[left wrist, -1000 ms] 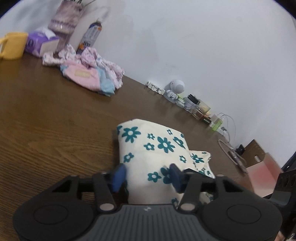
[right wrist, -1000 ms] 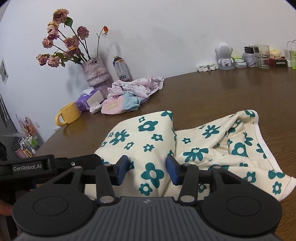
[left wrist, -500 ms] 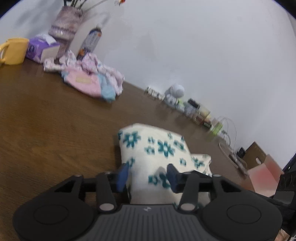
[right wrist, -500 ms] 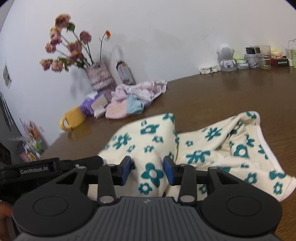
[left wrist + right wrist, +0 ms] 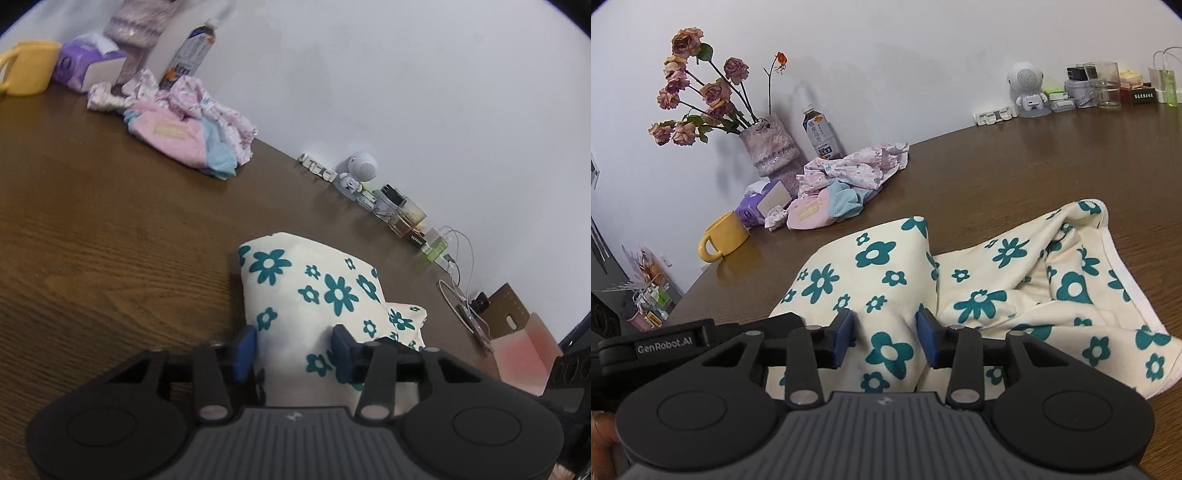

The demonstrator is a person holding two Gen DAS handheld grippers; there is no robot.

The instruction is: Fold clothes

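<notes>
Item: we hold a cream cotton garment printed with teal flowers (image 5: 886,266) on the brown wooden table (image 5: 92,229) (half folded), its cloth between spread left tongs (image 5: 293,350) and right tongs (image 5: 884,338).

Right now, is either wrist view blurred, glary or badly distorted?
Left wrist: sharp, strong fisheye bend and dark corners, the table tilts steeply. Right wrist: sharp, even lighting, no glare, soft shadow of the flowers on the wall, floral cloth crisp.
</notes>
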